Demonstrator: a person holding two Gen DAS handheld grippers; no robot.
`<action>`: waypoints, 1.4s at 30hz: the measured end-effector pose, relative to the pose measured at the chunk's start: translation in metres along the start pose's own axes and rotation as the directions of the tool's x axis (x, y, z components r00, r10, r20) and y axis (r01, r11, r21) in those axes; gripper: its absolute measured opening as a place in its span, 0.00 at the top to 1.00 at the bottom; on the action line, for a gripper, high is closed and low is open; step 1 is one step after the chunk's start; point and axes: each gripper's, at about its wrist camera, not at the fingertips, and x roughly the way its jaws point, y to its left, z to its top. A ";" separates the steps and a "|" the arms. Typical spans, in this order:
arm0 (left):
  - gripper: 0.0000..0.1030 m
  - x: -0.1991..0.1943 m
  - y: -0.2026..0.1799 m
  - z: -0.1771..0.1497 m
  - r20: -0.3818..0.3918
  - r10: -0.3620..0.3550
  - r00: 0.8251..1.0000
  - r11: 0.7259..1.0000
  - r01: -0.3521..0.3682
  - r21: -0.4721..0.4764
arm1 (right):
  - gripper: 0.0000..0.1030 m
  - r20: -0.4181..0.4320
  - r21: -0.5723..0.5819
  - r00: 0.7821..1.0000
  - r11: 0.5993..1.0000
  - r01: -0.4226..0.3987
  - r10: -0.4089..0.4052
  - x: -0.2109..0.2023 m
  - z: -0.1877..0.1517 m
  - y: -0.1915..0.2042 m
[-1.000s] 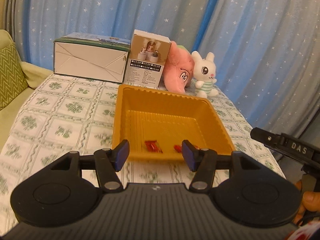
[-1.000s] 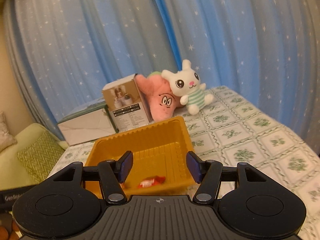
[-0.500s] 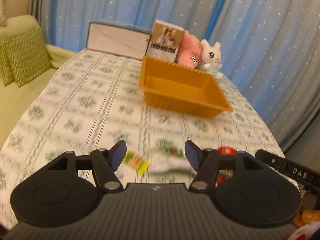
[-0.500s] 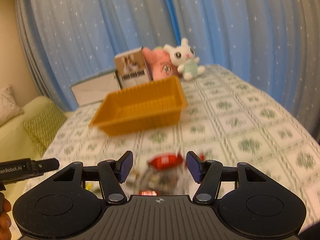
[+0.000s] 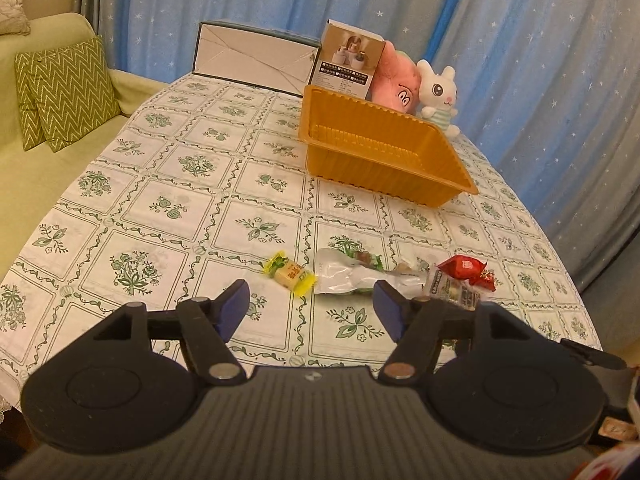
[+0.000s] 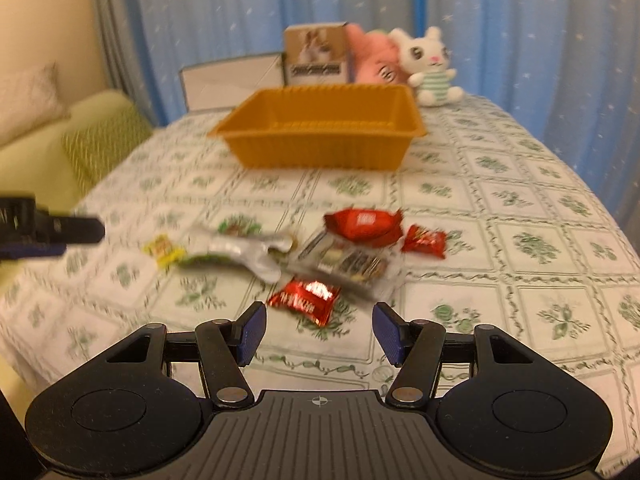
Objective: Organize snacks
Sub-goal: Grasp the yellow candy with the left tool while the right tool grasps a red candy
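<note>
On the worktop, the left claw, jaws just widening and empty, hovers near a yellow candy and a silver-green packet. The right claw is spread, empty, above a red foil snack. An orange tray sits beyond.

The tablecloth is white, gridded with green vine lines and a green flower sprig in every square. On it sits a plain orange tray. The snack wrappers differ — one yellow candy with green print, one clear-and-silver packet showing green, and several glossy red packets (one with a white label). The curtain is blue, sprinkled with small white stars. A plush bunny is white with a green-striped shirt; the plush beside it is pink. The cushion carries a green-and-cream zigzag — the sofa is plain pale green. Both grippers, left and right, are black with blue pads.
</note>
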 end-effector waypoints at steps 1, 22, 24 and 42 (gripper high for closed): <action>0.36 0.003 0.000 -0.001 -0.006 -0.001 1.000 1.000 0.001 -0.001 | 0.43 -0.010 -0.014 1.000 1.000 0.001 -0.002 0.006 -0.001 0.001; 0.34 0.036 0.007 -0.006 -0.074 -0.016 0.997 1.000 0.015 -0.010 | 0.67 -0.067 -0.206 0.997 0.978 -0.037 0.024 0.055 0.013 0.015; 0.34 0.036 0.007 -0.007 -0.076 -0.013 0.997 1.000 0.013 -0.010 | 0.74 -0.076 -0.214 0.997 0.976 -0.040 0.024 0.052 0.011 0.018; 0.58 0.080 0.020 0.009 -0.118 -0.014 0.993 0.999 0.008 -0.046 | 0.76 0.039 -0.100 0.999 0.995 -0.013 0.017 0.023 0.021 0.015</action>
